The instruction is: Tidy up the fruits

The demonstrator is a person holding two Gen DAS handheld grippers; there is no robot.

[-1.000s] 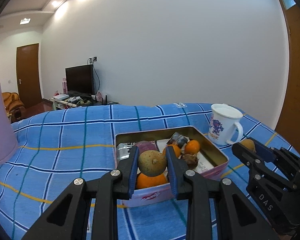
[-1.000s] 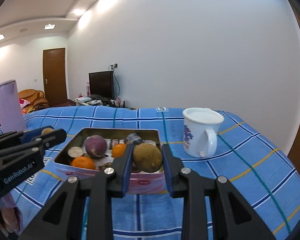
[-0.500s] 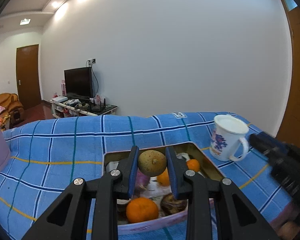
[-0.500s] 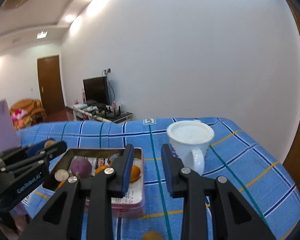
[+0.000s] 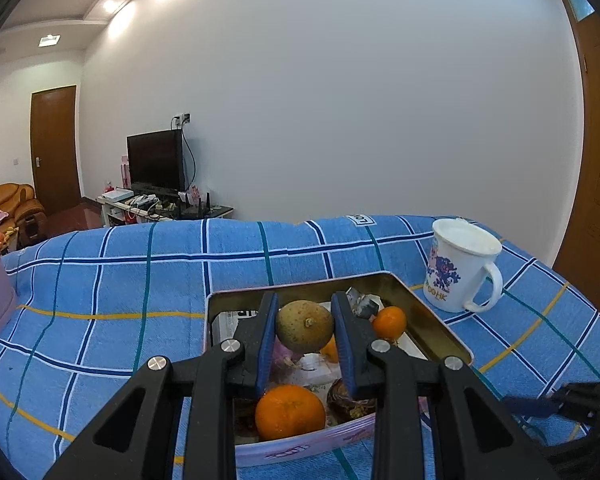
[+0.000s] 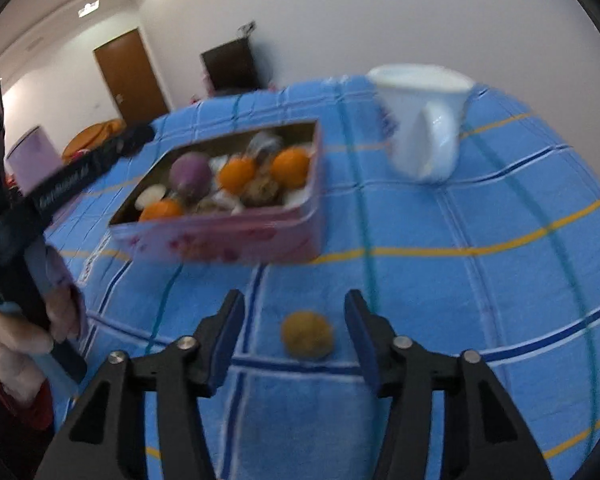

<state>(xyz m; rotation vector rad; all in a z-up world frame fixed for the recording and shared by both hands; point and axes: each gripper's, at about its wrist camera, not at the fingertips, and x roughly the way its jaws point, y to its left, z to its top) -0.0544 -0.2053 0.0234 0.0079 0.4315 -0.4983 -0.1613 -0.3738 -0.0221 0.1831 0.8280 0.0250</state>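
Right wrist view, nearest first: our right gripper [image 6: 294, 330] points down at the blue plaid tablecloth [image 6: 480, 280], jaws opening, with a small brown round fruit [image 6: 307, 334] lying on the cloth between the blue pads, touched by neither. Beyond it sits the pink rectangular tin [image 6: 235, 236], holding several oranges, a purple round fruit and darker pieces; behind that stands a white mug with a handle [image 6: 422, 120].

Left wrist view: our left gripper [image 5: 304, 330] is clenched on a brown-green round fruit [image 5: 304, 326], held above the tin's interior, not yet let go.

Our reading of progress: most fruit is already in the tin. Two pieces remain: the one in the left grip, and the loose one on the cloth.
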